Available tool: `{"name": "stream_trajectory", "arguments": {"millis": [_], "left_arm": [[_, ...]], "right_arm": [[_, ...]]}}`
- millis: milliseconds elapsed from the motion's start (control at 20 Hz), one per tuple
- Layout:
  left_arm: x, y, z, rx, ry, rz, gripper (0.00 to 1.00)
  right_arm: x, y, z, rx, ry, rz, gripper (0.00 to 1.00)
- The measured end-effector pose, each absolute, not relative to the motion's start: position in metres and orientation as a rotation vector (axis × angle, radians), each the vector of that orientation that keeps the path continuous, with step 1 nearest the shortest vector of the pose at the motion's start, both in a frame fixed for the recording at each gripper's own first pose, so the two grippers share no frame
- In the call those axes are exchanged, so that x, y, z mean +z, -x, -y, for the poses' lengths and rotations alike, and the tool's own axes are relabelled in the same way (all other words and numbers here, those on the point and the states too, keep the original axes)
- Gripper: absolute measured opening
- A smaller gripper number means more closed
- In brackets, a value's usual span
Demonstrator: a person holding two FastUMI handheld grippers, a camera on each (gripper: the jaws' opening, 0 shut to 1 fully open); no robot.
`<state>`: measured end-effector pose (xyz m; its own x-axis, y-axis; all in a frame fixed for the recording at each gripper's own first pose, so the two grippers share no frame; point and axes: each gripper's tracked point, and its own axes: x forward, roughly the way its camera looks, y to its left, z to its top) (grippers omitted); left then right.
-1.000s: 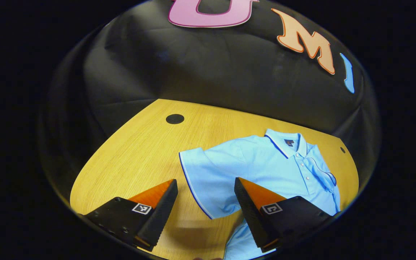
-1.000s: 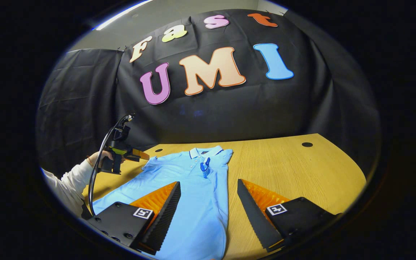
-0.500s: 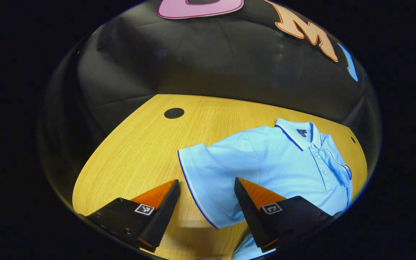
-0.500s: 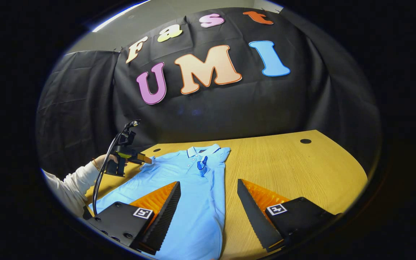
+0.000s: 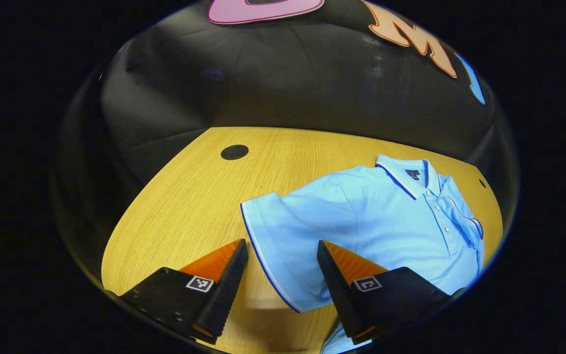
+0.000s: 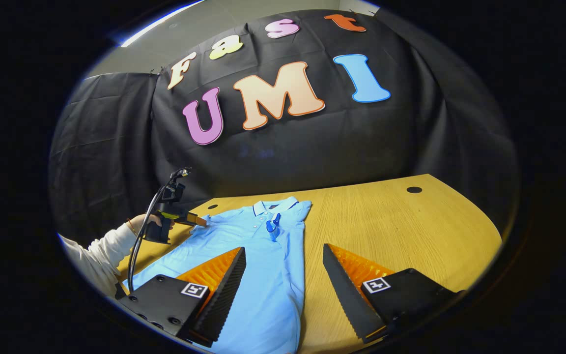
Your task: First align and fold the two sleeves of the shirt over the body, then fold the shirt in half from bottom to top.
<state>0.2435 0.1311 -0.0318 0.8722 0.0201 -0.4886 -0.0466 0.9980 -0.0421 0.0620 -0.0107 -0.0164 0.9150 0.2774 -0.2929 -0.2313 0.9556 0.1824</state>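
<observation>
in the right gripper view a white sleeve [image 6: 97,248] and hand [image 6: 141,223] sit at the far left, left of the shirt [image 6: 258,265], holding the left gripper [image 6: 199,221] with a black cable [image 6: 141,241] looping up from it; that gripper's tip is at the shirt's left shoulder edge, and from this distance i cannot tell whether it touches the cloth. the light blue polo shirt lies flat on the wooden bench [image 6: 401,231], collar [image 6: 270,206] toward the black cloth wall [image 6: 312,147], hem toward the camera. its right side is already folded in, with a dark-trimmed cuff [image 6: 272,227] lying on the chest just below the collar. the right gripper [image 6: 284,285] hangs over the shirt's lower right edge with jaws spread wide, one finger above the cloth and the other above bare bench to the right of the shirt, pinching nothing. a dark round hole [image 6: 414,190] sits in the bench well right of the shirt, near the wall. in the left gripper view a similar hole [image 5: 234,152] lies left of the shirt [image 5: 386,221]. the unfolded left sleeve [image 5: 283,255] sticks out flat from the shirt, its dark-piped edge running between the fingers of the left gripper [image 5: 281,275], whose jaws are spread wide on either side of that edge, not pressing on it.
</observation>
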Motion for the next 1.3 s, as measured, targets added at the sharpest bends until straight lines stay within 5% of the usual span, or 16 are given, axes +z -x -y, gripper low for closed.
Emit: {"name": "stream_trajectory", "arguments": {"millis": [250, 450, 500, 600, 1000, 1300], "left_arm": [[-0.032, -0.244, -0.124, 0.003, 0.057, -0.505, 0.65], [-0.029, -0.248, -0.112, -0.053, 0.09, -0.479, 0.28], [-0.029, -0.248, -0.112, -0.056, 0.099, -0.476, 0.12], [-0.026, -0.247, -0.112, -0.056, 0.122, -0.462, 0.02], [0.016, -0.242, -0.088, -0.07, 0.032, -0.429, 0.0], [0.051, -0.238, -0.007, -0.206, -0.1, -0.374, 0.0]], "right_arm": [[-0.015, -0.061, 0.007, 0.277, -0.178, -0.331, 0.98], [-0.015, -0.061, 0.011, 0.267, -0.167, -0.326, 0.98], [-0.016, -0.061, 0.012, 0.261, -0.161, -0.327, 0.98], [-0.016, -0.06, 0.01, 0.262, -0.15, -0.329, 0.98], [-0.019, -0.057, 0.003, 0.28, -0.117, -0.334, 0.98], [-0.024, -0.055, -0.001, 0.288, -0.114, -0.337, 0.98]]}}
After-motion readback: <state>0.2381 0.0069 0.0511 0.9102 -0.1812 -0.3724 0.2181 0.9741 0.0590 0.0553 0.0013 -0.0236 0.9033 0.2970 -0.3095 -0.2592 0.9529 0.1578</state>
